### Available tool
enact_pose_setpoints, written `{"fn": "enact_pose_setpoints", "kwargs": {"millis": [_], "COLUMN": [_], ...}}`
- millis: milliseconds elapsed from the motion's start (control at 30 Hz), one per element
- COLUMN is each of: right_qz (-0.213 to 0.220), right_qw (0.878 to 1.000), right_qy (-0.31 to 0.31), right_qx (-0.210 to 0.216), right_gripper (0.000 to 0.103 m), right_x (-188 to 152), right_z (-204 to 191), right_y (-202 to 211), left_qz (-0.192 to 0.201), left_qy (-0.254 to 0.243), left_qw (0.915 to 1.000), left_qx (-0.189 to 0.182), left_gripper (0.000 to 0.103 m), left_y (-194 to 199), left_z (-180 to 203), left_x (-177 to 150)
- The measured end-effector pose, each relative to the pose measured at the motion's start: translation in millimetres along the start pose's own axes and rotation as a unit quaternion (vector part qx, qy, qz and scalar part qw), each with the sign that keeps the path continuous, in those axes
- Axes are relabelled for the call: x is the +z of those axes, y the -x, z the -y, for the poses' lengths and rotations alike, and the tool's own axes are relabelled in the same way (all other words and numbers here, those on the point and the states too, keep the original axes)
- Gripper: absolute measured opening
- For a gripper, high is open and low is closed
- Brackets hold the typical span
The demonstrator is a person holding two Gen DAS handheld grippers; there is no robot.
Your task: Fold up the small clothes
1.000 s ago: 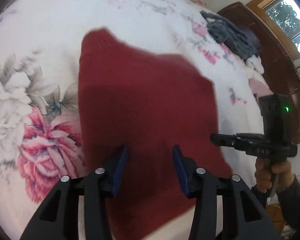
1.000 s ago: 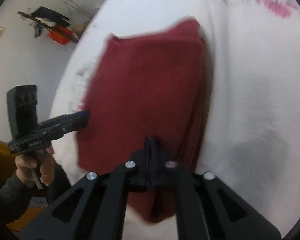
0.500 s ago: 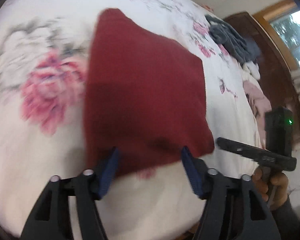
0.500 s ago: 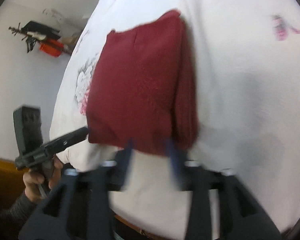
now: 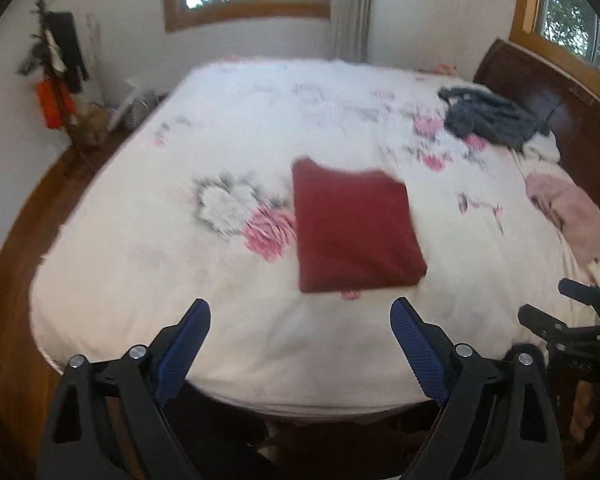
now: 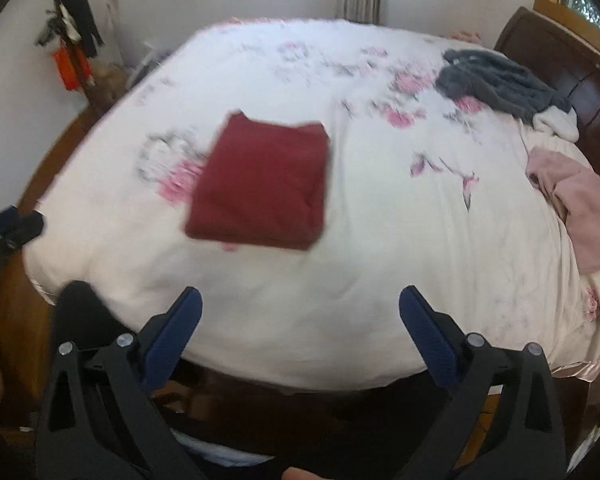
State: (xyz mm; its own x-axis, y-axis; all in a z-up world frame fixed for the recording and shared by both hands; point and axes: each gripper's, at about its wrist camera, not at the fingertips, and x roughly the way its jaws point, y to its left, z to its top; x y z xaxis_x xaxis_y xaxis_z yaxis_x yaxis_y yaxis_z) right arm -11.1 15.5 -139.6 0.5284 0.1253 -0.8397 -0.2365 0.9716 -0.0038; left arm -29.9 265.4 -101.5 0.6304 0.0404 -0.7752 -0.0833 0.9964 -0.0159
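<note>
Lying folded square on the white floral bedspread (image 5: pixel 148 240) — one dark red knit garment (image 5: pixel 354 232), near the front edge. We are holding the left gripper (image 5: pixel 300 344) and right gripper (image 6: pixel 300 328) wide apart, empty, short of it.

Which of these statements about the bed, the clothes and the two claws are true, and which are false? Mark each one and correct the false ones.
1. The red garment lies folded on the bed. True.
2. The left claw is shut on the red garment. False: it is open and holds nothing.
3. A grey garment lies crumpled near the dark headboard. True.
4. The right claw is open. True.
5. The pink garment lies on top of the red one. False: it lies apart, at the right side of the bed.
</note>
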Motion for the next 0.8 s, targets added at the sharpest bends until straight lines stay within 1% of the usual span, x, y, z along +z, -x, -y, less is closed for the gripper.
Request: {"fn": "enact_pose_setpoints", "kwargs": {"millis": [67,100,167,233,300,333,400,567,800], "right_qz": [0.012,0.028,0.055,0.072,0.084,0.087,0.086,0.056,0.042], "right_qw": [1.000,0.999,0.998,0.997,0.996,0.996,0.996,0.998,0.999], "right_qy": [0.004,0.006,0.006,0.006,0.007,0.006,0.004,-0.005,-0.004], "right_qx": [0.013,0.017,0.005,-0.003,-0.022,-0.031,-0.033,-0.028,-0.035], "right_gripper": [0.099,0.099,0.100,0.100,0.100,0.100,0.100,0.100,0.100], "right_x": [10,13,17,20,20,20,17,13,10], "right_z": [-6,-7,-14,-15,-18,-19,-20,-18,-20], "right_y": [35,53,89,114,133,137,139,127,117], "left_qz": [0.001,0.001,-0.003,0.004,0.007,0.007,-0.001,-0.021,-0.037], "left_qy": [-0.006,-0.007,0.000,0.001,0.002,0.000,-0.002,-0.001,-0.009], "left_qw": [1.0000,0.9999,0.9997,0.9994,0.9995,0.9996,0.9996,0.9991,0.9987], "left_qx": [-0.003,-0.009,-0.023,-0.034,-0.030,-0.027,-0.029,-0.038,-0.036], "left_gripper": [0.092,0.092,0.092,0.092,0.092,0.092,0.092,0.092,0.092], "left_y": [27,40,68,85,95,96,93,83,72], "left_z": [3,3,1,1,1,1,2,6,12], "left_x": [5,7,12,16,16,15,12,9,7]}}
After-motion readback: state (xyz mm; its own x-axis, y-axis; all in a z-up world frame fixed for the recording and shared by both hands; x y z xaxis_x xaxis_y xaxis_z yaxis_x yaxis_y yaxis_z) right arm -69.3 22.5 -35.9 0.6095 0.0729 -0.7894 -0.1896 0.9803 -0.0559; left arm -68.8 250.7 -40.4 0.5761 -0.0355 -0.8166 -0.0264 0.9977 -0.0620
